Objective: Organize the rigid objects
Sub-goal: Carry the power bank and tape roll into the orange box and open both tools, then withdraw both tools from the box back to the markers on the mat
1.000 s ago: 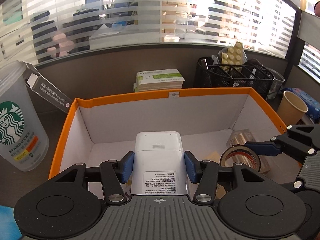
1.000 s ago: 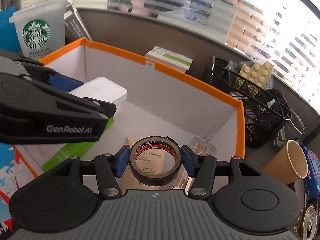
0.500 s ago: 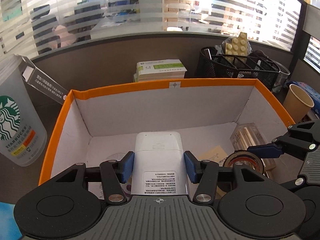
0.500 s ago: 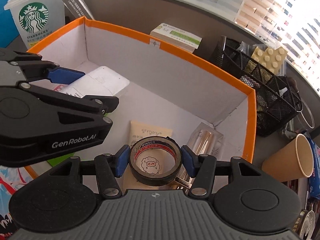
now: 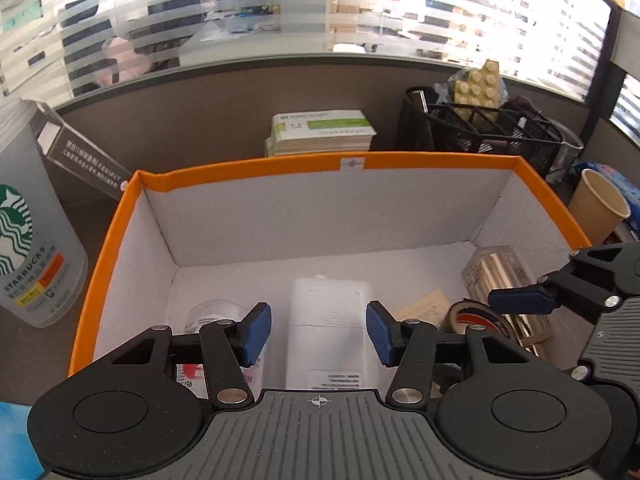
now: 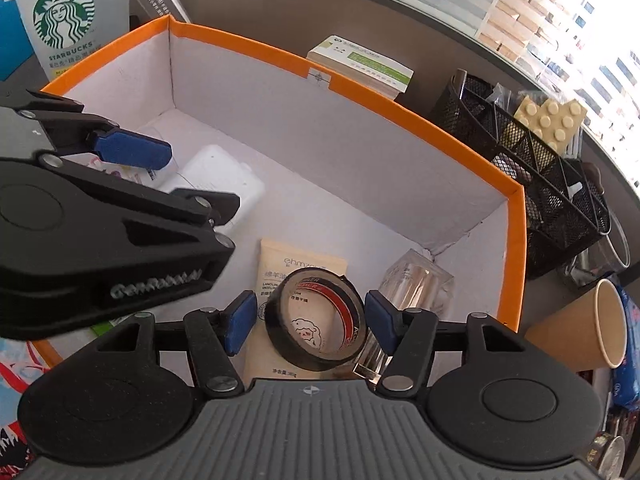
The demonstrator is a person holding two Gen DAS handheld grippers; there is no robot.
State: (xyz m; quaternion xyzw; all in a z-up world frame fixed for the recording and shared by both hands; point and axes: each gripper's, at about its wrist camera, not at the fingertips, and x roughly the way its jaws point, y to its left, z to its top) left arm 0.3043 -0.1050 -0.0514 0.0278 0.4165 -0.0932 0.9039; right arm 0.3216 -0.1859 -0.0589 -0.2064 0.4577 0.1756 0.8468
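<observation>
So the orange-rimmed box (image 5: 536, 184) sits on the desk and takes up most of both views, and everything that matters is already on its floor. The white device (image 5: 330, 332) lies flat near the middle toward the near wall, long axis running straight away from the left claw (image 5: 319, 330), which hangs right over it. The pads sit clear of both its sides, so it's let go, nothing gripped.

Over by the box's right wall, the roll of tape (image 6: 316, 320) leans tilted on the cream sachet (image 6: 298, 268), just beside the clear case (image 6: 416, 284). The right claw (image 6: 310, 322) straddles the roll with its jaws opening, and there's a visible gap on each side, so that's loose too.

My guess is both claws need to lift straight up and out, since each item lies directly below its own claw.
</observation>
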